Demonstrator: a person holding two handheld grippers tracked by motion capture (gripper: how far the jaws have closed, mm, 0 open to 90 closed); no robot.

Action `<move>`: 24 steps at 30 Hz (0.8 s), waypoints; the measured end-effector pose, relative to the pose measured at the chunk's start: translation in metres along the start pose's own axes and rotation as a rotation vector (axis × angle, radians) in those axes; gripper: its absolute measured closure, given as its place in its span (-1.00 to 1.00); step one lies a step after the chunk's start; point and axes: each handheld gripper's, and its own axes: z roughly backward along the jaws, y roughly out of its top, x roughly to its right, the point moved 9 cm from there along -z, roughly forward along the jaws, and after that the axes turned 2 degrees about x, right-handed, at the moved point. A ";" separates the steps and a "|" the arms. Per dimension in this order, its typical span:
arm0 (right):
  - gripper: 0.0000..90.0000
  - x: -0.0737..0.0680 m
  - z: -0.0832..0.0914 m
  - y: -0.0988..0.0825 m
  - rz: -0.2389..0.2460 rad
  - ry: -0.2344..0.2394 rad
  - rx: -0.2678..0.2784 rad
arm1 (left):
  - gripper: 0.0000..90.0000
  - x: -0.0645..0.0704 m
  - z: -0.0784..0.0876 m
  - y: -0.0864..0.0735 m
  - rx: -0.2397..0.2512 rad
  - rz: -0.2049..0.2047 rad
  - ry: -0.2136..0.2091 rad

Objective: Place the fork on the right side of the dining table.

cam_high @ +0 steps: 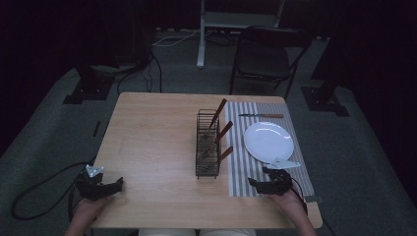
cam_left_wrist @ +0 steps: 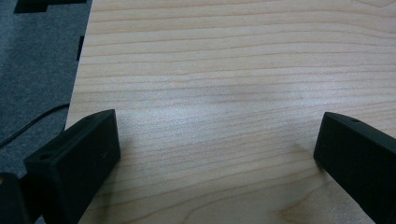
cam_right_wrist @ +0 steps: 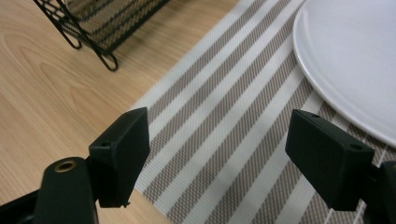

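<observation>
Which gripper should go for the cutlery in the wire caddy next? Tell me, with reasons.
Right, probably. The right gripper sits open over the striped placemat, close to the wire caddy and the plate. The left gripper rests open at the table's far near-left corner.

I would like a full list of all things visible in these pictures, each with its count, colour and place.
table: one, light wood, centre.
placemat: one, beige and white stripes, right part of the table.
plate: one, white, on the placemat.
knife: one, wooden handle, on the placemat beyond the plate.
wire basket: one, black, left of the placemat.
cutlery: three wooden handles, standing in the wire basket.
chair: one, dark, behind the table.
left gripper: black, near left edge, jaws open, holding nothing.
right gripper: black, over the placemat's near end, jaws open, holding nothing.
</observation>
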 end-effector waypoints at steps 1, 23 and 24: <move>-0.50 0.000 0.000 0.002 0.000 0.002 0.001 | -0.98 0.000 0.000 0.000 0.000 -0.001 0.000; -0.47 -0.003 -0.006 0.056 0.038 0.041 0.067 | -0.98 0.000 0.000 0.000 -0.002 -0.002 0.000; -0.47 -0.003 -0.006 0.058 0.042 0.043 0.071 | -0.98 0.000 0.000 0.000 -0.002 -0.002 0.000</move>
